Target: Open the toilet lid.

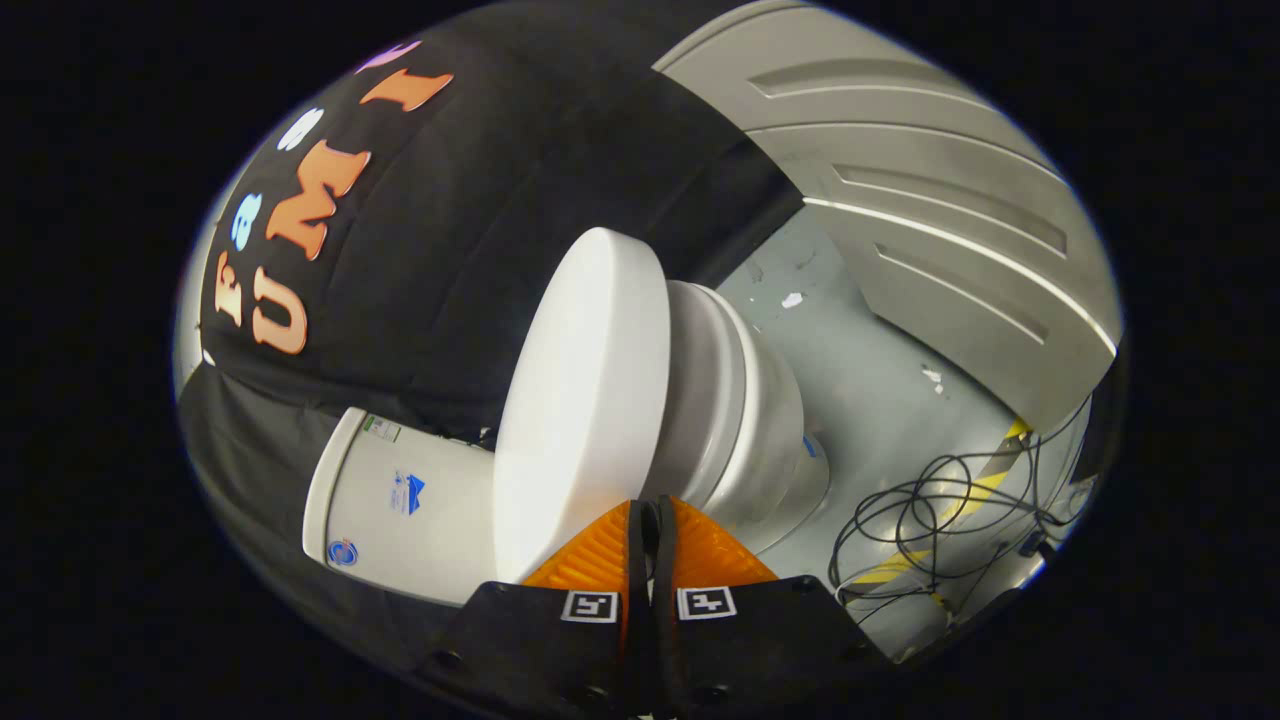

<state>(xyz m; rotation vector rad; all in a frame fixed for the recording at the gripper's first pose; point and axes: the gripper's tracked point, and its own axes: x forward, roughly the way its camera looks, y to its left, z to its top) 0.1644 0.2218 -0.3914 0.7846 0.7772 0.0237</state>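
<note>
Two fingers of the hand-held gripper (650, 520) pressed together, empty, at the toilet lid (585, 400) front edge. Lid looks rigid, glossy, slippery; hook under that edge.

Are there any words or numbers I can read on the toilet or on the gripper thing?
No words can be read here.
Blue sticker on the toilet tank: print too small to read.
Small sticker at the tank's top corner: too blurred to read.
Square markers on the gripper: black-and-white patterns, no letters.
The gripper's fingers are closed together at the rim of the lid.
</note>
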